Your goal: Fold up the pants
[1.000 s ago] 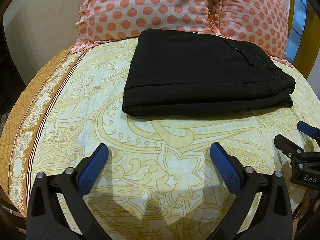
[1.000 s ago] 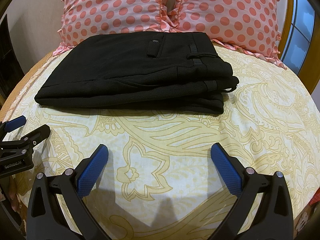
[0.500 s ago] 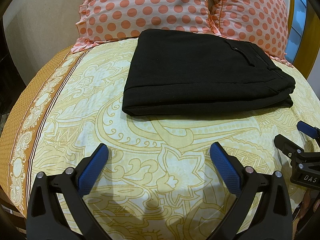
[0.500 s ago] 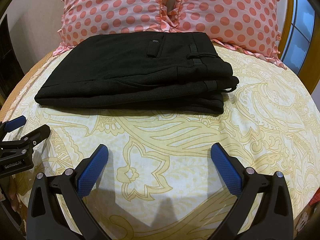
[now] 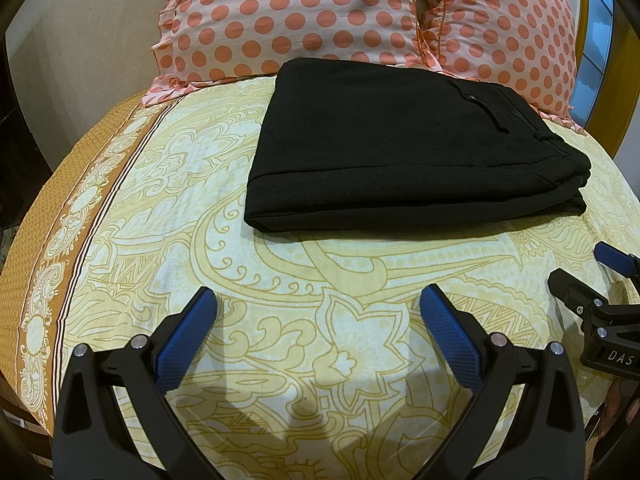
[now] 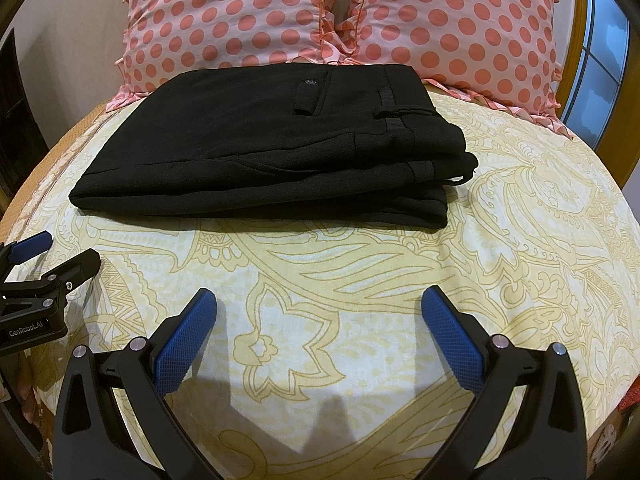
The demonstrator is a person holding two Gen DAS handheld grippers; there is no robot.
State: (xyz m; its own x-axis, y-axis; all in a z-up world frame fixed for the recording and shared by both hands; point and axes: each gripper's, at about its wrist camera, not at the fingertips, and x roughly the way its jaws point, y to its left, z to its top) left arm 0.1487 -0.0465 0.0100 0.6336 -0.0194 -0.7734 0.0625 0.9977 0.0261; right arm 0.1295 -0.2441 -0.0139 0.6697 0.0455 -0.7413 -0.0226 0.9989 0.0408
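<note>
Both tongs, left and right, gape empty above the bed; folded pants lie ahead, untouched.

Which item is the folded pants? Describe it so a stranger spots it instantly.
Start at the two polka-dot pillows at the head of the bed. Directly before them, on the yellow patterned bedsheet, lies the folded pants: the only plain black thing there, a flat rectangular stack.

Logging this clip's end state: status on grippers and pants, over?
Left gripper open, empty. Right gripper open, empty. Black pants folded on bedsheet, against polka-dot pillows. Nothing obstructing.
</note>
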